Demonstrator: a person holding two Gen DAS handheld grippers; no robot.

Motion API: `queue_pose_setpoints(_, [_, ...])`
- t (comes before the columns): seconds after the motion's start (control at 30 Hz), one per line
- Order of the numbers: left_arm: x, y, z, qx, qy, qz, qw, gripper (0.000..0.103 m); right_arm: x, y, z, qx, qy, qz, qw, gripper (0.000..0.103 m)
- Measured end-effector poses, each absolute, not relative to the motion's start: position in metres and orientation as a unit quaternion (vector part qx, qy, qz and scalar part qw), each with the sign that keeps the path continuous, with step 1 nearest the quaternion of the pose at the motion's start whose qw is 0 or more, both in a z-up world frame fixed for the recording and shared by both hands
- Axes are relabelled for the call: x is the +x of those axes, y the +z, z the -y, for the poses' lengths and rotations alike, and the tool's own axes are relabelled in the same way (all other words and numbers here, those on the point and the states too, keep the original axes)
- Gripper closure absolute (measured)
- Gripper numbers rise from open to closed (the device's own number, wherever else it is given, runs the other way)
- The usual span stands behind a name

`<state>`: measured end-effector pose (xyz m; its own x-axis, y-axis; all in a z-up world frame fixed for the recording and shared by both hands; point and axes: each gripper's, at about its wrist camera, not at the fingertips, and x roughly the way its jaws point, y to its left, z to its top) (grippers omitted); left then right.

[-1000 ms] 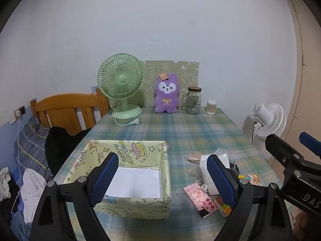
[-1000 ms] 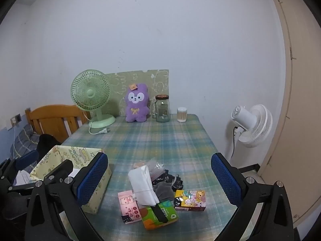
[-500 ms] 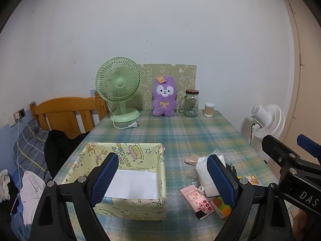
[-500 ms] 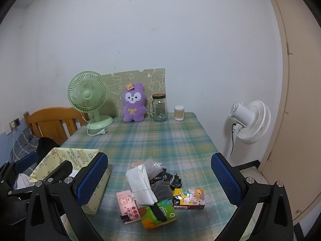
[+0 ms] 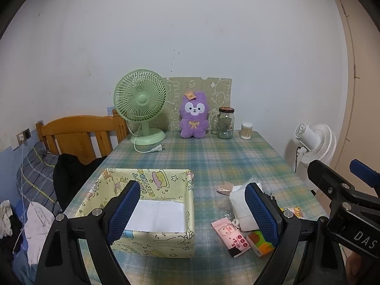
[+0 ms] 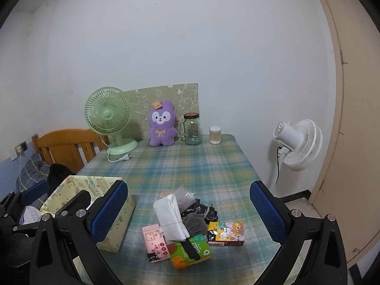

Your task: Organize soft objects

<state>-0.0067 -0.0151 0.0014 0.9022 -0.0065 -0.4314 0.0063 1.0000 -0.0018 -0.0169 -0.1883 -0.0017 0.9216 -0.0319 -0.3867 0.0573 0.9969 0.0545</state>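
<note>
A yellow cartoon-print box (image 5: 152, 185) (image 6: 118, 223) stands open at the table's front left, with only a white bottom showing inside. To its right lies a pile: a white tissue bundle (image 6: 169, 216) (image 5: 239, 204), a pink tissue pack (image 6: 154, 238) (image 5: 230, 234), a green-orange pack (image 6: 192, 251), a colourful cartoon pack (image 6: 225, 232), dark and grey cloths (image 6: 197, 216). A purple plush (image 5: 193, 116) (image 6: 162, 124) sits at the back. My left gripper (image 5: 192, 211) is open above the box's front. My right gripper (image 6: 188, 213) is open above the pile, touching nothing.
A green desk fan (image 5: 141, 102), a glass jar (image 5: 225, 123) and a cotton-swab tub (image 5: 246, 130) stand along the table's back edge by the wall. A white floor fan (image 6: 299, 142) stands right of the table. A wooden bed frame (image 5: 78, 133) and bedding lie left.
Both grippers have pulled back and risen a little, so the table and objects look slightly farther away. Both stay open. Nothing on the table moved.
</note>
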Motion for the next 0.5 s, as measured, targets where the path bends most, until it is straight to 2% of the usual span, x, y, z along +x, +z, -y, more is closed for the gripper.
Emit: queue_pose_setpoints(0.5, [-0.0076, 0.0021, 0.0142, -0.003, -0.005, -0.22, 0.975, 0.012, -0.0206, -0.0006, 0.1888, 0.032, -0.02, -0.195, 0.98, 0.0])
